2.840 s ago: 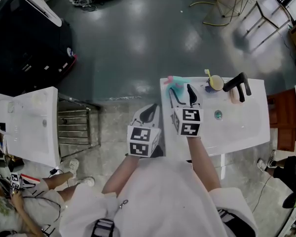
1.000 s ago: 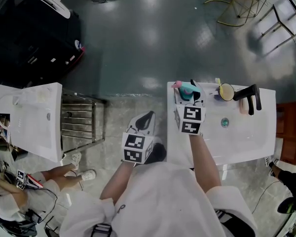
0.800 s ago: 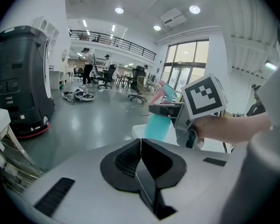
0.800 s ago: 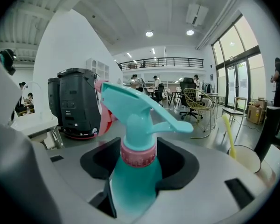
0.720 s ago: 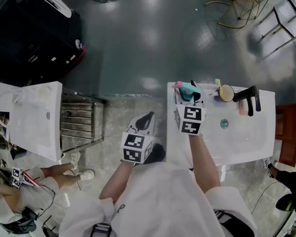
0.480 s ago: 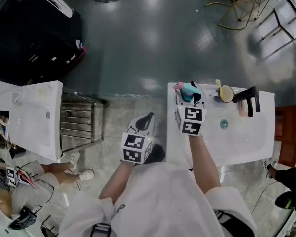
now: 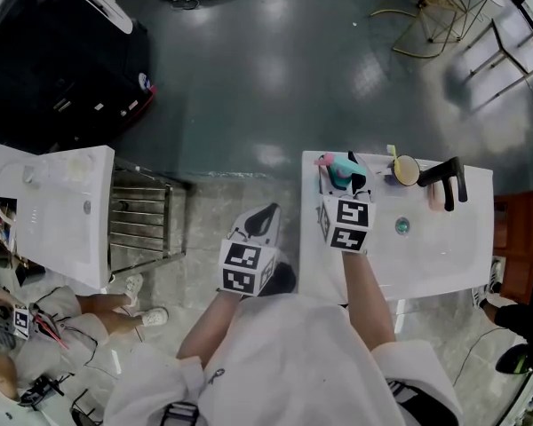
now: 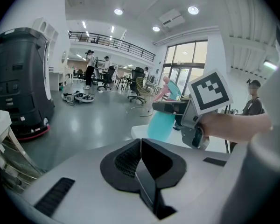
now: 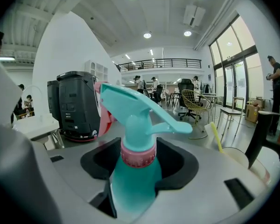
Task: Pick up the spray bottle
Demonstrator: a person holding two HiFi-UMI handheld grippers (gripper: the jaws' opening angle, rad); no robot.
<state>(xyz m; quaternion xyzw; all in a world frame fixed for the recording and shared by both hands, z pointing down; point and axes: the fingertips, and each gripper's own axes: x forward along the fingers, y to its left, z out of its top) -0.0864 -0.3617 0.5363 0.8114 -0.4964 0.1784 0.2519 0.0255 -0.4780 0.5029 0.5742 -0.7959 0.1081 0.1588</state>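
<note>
Teal plastic spray bottle [image 9: 130,185] on the white washbasin's [image 7: 444,247] far-left corner is newly clamped by the right gripper [image 7: 338,174], ready to lift; the left gripper [image 8: 141,146] idles, pinched together and empty.

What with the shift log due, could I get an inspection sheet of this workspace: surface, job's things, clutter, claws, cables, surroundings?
Surface: white sink counter, basin with drain.
Job's things: teal spray bottle with pink collar, upright at the counter's far left corner.
Clutter: cup holding a yellow stick, beside the black faucet.
Claws: right claw shut on the bottle's neck; left claw shut and empty, off the counter's left side.
Cables: nothing seen on the counter.
Surroundings: grey floor, black machine, second white counter, metal rack.
</note>
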